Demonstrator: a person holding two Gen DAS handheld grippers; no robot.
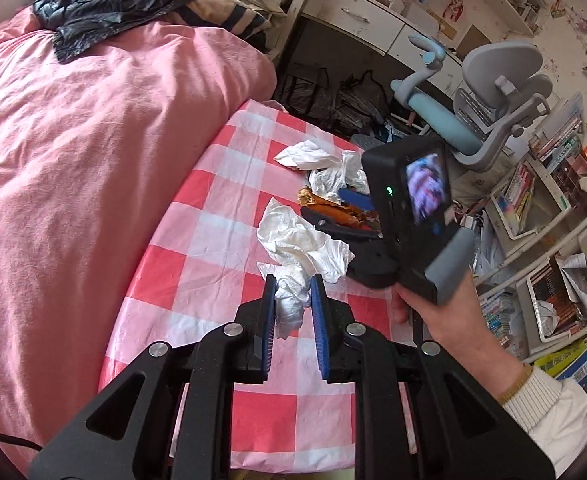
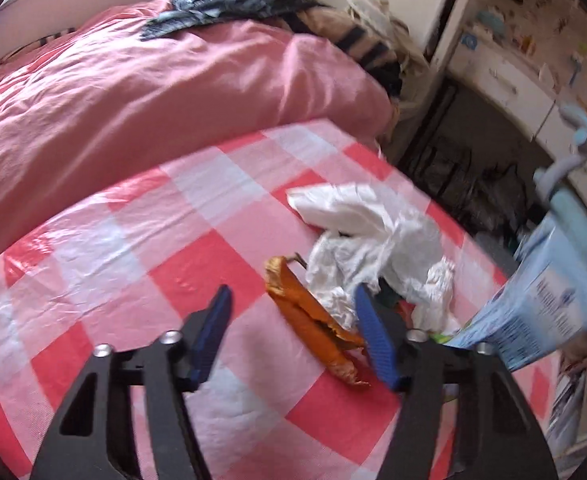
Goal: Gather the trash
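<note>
Now L gripper (image 1: 292, 286) w/ tissue (image 1: 301, 248)

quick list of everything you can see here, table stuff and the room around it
crumpled tissue: one, white, near part of the table, its end pinched in the left gripper
tissue pile: at least two, white, far right of the table
orange peel: one, orange-brown, between the right gripper's fingers
checked tablecloth: one, red, pink and white, covering the table
duvet: one, pink, on the bed left of the table
black jacket: one, on the far end of the bed
desk chair: one, grey and light blue, right of the table
book shelves: several, white, far right
left gripper: black, blue pads, shut on the tissue
right gripper: black, blue pads, open around the peel
hand: one, holding the right gripper, white sleeve
</note>
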